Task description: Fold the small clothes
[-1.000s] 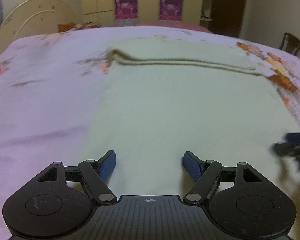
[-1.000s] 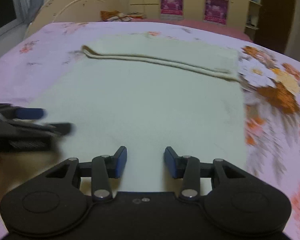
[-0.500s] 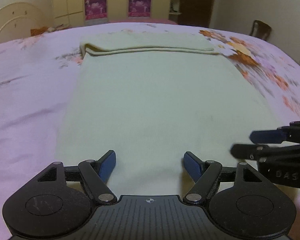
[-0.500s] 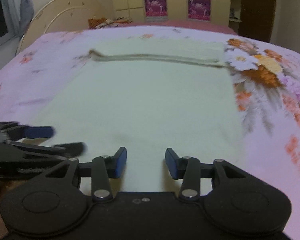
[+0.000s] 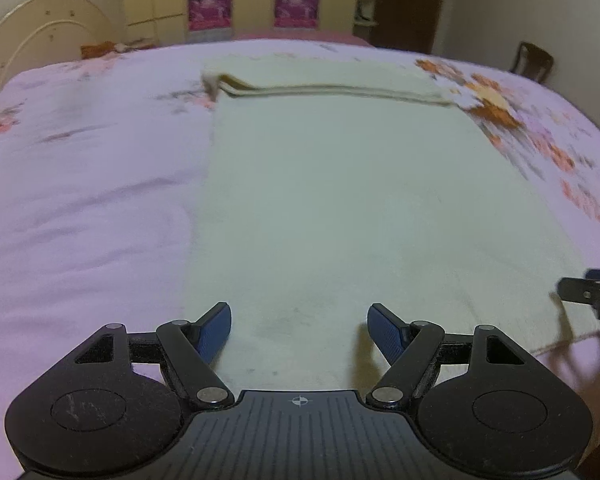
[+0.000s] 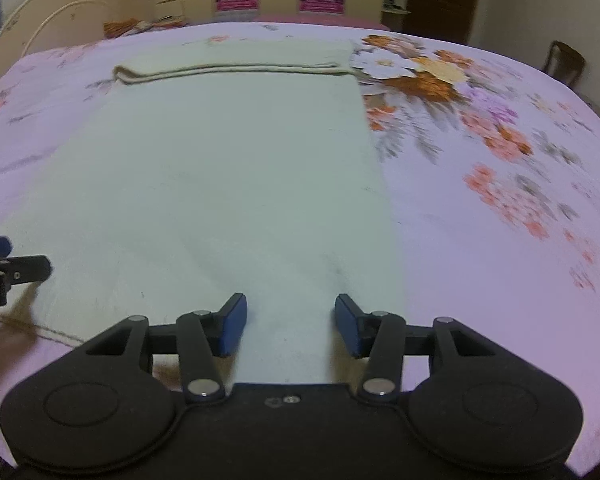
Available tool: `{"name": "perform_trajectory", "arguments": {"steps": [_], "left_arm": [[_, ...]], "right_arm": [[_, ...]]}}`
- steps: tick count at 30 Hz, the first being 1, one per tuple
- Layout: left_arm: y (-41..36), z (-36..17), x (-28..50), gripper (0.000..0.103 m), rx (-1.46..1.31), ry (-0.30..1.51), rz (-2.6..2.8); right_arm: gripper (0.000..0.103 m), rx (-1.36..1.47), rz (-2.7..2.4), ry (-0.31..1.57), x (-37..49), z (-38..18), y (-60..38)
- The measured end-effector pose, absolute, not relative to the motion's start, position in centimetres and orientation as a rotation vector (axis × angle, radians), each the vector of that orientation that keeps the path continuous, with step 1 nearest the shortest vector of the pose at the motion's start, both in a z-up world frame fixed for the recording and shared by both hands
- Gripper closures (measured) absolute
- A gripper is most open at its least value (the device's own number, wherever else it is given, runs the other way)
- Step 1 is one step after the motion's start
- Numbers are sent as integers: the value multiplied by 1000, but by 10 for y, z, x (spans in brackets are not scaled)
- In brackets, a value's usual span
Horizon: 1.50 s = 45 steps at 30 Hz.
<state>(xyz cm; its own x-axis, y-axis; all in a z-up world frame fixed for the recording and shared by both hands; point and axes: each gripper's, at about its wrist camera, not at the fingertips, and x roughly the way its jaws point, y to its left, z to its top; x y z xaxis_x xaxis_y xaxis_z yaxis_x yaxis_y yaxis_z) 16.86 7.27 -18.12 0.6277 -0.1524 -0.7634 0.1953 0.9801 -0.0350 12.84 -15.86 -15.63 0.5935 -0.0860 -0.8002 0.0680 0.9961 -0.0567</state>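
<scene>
Floral bedsheet carries cream garment, far end folded; left gripper and right gripper fingers opening, empty, over near hem; next: pinch both corners.

Both tongs empty, opening.

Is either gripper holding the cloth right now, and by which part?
Neither: the left gripper and right gripper are opening over the cream cloth, nothing pinched.
</scene>
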Motion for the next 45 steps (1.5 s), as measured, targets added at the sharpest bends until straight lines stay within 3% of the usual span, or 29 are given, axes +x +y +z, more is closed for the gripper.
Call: {"name": "perform_trajectory", "arguments": {"steps": [1, 2, 3, 11, 16, 18, 19, 20, 24, 27, 28, 29, 33, 34, 35, 36, 37, 39, 42, 43, 45], "left_arm": [[76, -179, 167, 18, 53, 862, -185], [80, -177, 166, 6, 53, 850, -168], [83, -176, 164, 4, 50, 831, -158], [109, -193, 165, 4, -34, 885, -183], [114, -205, 164, 20, -75, 905, -202], [113, -205, 166, 33, -92, 907, -221], [114, -204, 166, 37, -102, 907, -225], [114, -204, 167, 48, -114, 909, -235], [128, -204, 171, 80, -209, 958, -275], [135, -206, 175, 80, -262, 997, -292], [135, -208, 177, 80, -255, 1003, -297], [135, -208, 179, 80, -258, 1007, -297], [135, -208, 182, 81, -308, 1020, -301], [133, -208, 181, 82, -309, 1017, -319], [128, -209, 182, 93, -296, 1019, -340], [123, -210, 182, 94, -280, 1022, -362], [119, -208, 183, 94, -273, 1015, -376], [112, -204, 187, 94, -271, 996, -398], [105, -198, 195, 94, -247, 994, -410], [103, -197, 196, 94, -232, 993, -408], [103, -201, 197, 94, -220, 1018, -404]], "right_arm": [[50, -3, -100, 922, 126, -153, -162], [45, 16, -116, 913, 124, -150, -166], [44, 28, -128, 907, 126, -149, -170], [41, 188, -175, 947, 125, -163, -194], [52, 208, -176, 940, 119, -164, -191], [56, 206, -171, 944, 121, -165, -191], [65, 208, -167, 942, 122, -165, -192], [76, 212, -157, 942, 123, -165, -192], [87, 225, -123, 953, 125, -165, -193], [92, 266, -116, 955, 125, -163, -200], [90, 272, -117, 963, 126, -164, -203], [80, 275, -121, 971, 126, -165, -205], [79, 301, -111, 991, 127, -164, -211], [79, 300, -115, 996, 126, -163, -211], [79, 306, -114, 1003, 125, -164, -212], [79, 305, -101, 1017, 125, -165, -211], [81, 290, -95, 1025, 126, -165, -209], [98, 306, -64, 1037, 129, -163, -209], [98, 338, -71, 1029, 132, -156, -215], [94, 316, -88, 1006, 130, -151, -215], [49, 233, -139, 961, 125, -141, -215]]}}
